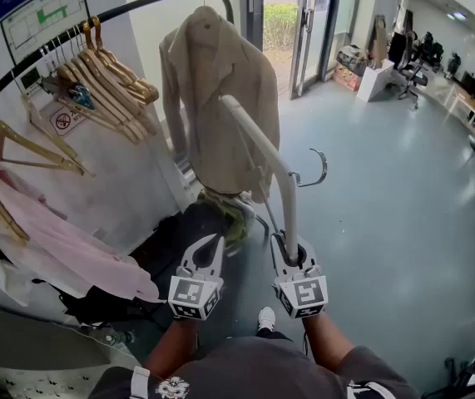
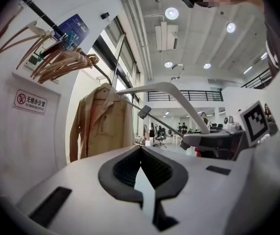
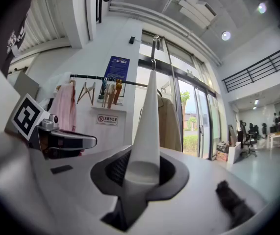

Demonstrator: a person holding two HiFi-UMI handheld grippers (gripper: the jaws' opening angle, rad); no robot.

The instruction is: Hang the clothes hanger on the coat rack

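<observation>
Two grippers level | right gripper [image 1: 289,241] has its jaws clamped on one end of the white hanger [image 1: 289,202], which stands upright with its metal hook [image 1: 324,171] free to the right | left gripper [image 1: 211,242] pinched together, empty | hanger near the beige jacket [image 1: 216,98], not yet on the black rail [image 1: 137,5] | wooden hangers [image 1: 112,81] far left

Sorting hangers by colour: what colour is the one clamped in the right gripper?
White. The hanger shows best in the head view.

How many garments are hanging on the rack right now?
2: a beige jacket straight ahead, a pink shirt at near left; others may hide beneath it.
</observation>
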